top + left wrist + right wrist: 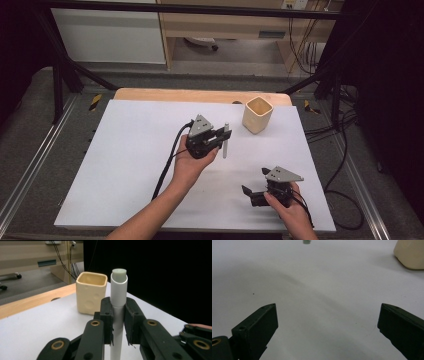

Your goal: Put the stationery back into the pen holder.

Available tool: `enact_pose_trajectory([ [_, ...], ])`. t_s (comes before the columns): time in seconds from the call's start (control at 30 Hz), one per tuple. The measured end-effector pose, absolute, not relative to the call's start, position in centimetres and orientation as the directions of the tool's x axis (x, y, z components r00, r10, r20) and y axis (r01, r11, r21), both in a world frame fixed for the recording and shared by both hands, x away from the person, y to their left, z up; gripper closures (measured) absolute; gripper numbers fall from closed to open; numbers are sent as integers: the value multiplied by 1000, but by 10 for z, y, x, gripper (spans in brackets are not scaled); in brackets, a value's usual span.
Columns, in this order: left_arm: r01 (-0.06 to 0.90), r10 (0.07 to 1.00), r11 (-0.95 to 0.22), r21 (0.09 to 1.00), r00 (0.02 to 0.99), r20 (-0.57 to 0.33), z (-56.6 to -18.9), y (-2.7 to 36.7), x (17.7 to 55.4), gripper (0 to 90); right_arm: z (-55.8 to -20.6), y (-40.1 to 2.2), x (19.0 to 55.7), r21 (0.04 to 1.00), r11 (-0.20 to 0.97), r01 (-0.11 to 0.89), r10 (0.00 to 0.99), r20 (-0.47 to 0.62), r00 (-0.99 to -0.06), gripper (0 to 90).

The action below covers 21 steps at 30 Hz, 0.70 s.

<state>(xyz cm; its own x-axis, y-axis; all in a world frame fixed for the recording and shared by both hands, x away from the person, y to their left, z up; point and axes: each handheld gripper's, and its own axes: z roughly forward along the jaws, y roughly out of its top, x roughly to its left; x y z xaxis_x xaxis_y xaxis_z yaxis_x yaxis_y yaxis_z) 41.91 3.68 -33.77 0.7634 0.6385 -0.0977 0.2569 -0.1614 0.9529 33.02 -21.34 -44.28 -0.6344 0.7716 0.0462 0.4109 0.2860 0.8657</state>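
I hold the white plastic tube with a pale green tip [119, 292] upright above the table in my left gripper [117, 320], jaws pinching it. Near the square cream cup [91, 293], it could bump the rim and slip. My right gripper [257, 195] rests wide open.

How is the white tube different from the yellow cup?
The white tube is round, thin and tall; the yellow cup is square, wide and squat. The tube is pinched between the jaws of the left gripper, while the cup stands on the white table with nothing gripping it. The tube's top holds a pale green plug; the cup's top is open. Both stand upright.
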Motion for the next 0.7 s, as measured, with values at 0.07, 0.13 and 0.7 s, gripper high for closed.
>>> enact_pose_trajectory([
  [0.07,247,640,-172,954,764,-82,-334,31,426,787,-443,-213,330,867,282,410,772,49,-634,33],
  [0.13,244,640,-172,954,764,-80,-330,26,433,787,-443,-212,331,867,281,412,771,52,-634,34],
  [0.7,189,652,-233,954,758,10,-307,-22,491,787,-442,-205,335,875,274,399,771,48,-635,33],
])
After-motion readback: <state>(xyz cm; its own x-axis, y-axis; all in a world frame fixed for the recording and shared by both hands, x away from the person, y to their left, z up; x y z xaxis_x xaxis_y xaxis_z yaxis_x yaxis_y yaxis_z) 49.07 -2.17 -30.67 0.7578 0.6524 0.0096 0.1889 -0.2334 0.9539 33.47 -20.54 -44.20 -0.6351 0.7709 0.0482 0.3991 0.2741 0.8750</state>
